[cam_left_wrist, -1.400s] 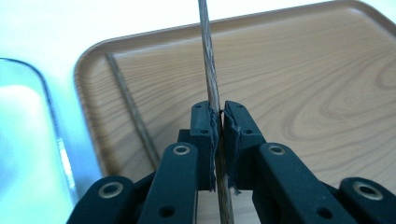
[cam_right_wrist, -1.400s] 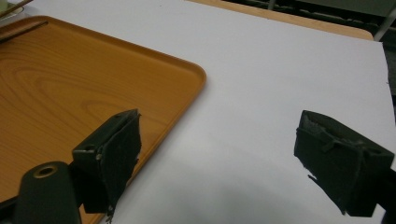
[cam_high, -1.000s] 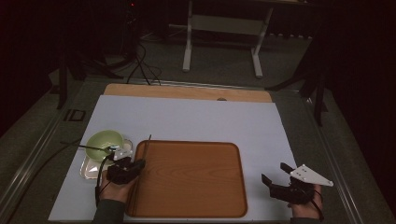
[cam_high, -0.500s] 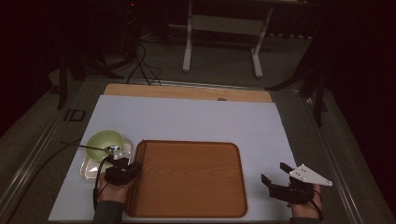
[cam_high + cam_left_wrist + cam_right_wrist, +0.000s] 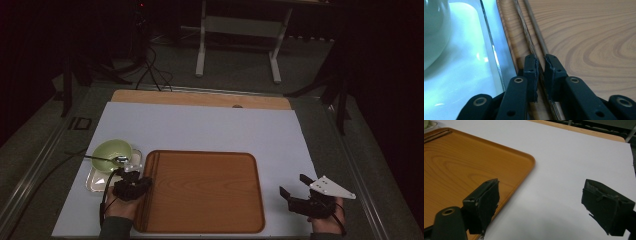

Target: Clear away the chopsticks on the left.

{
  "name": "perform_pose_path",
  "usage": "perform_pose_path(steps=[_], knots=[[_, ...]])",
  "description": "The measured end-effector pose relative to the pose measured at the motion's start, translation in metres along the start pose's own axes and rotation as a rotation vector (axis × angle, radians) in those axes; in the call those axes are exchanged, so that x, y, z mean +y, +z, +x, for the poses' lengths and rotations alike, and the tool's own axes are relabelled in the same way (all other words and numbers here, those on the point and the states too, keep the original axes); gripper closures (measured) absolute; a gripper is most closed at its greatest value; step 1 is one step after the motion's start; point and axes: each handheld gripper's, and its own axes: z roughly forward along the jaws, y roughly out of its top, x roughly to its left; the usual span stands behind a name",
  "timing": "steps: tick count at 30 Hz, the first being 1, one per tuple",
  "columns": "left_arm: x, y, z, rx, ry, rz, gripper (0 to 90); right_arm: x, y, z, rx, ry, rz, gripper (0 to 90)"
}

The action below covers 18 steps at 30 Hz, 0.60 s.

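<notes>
Two wooden chopsticks [image 5: 153, 164] lie along the left inner edge of the wooden tray [image 5: 205, 195]. My left gripper [image 5: 144, 182] sits low over that edge. In the left gripper view its jaws [image 5: 540, 61] are nearly together, with the darker chopstick [image 5: 529, 45] running between the pads. The second chopstick [image 5: 536, 27] lies just to its right on the tray [image 5: 586, 37]. My right gripper [image 5: 295, 185] rests on the white mat to the right of the tray. Its jaws [image 5: 541, 192] stand wide apart with nothing between them.
A green bowl [image 5: 113, 150] with a spoon [image 5: 102, 159] stands on a small metal tray [image 5: 94, 181], close to the left of the wooden tray. The white mat [image 5: 200, 125] covers the table. Table legs and cables stand beyond the far edge.
The chopstick in my left gripper stood tilted up over the tray's left edge; now it lies flat along that edge. The right gripper has not moved.
</notes>
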Motion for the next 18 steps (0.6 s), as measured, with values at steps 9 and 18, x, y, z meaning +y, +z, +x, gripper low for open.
perform_pose_path(steps=[9, 18], knots=[[0.0002, -0.0019, -0.0002, -0.010, 0.001, -0.004, 74.0, 0.0000, 0.0002, 0.0002, 0.001, 0.001, 0.002, 14.2], [0.0027, -0.0084, -0.0016, 0.009, 0.013, -0.026, 66.0, 0.0001, -0.0001, 0.0000, 0.000, 0.000, -0.001, 14.2]])
